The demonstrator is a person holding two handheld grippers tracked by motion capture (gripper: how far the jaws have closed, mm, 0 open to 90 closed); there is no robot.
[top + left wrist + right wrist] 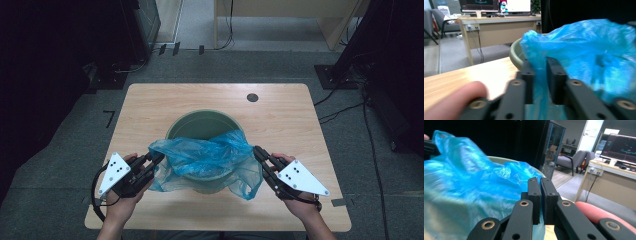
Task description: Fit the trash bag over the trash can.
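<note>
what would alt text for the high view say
Two handheld grippers, left gripper and right gripper, each pinch an edge of a blue plastic bag draped over a green bucket on a wooden table.

The blue bag point(207, 160) covers the near half of the green bucket point(200, 122), at 6 o'clock, so the bucket's bottom is hidden. In the left gripper view the bag point(584, 50) is cut off at 3 o'clock, and a blurry finger point(454, 100) runs off at 7 o'clock. In the right gripper view the bag point(461, 182) is blurry and cut off at 9 o'clock. The person's arms leave the high view at 6 o'clock.
</note>
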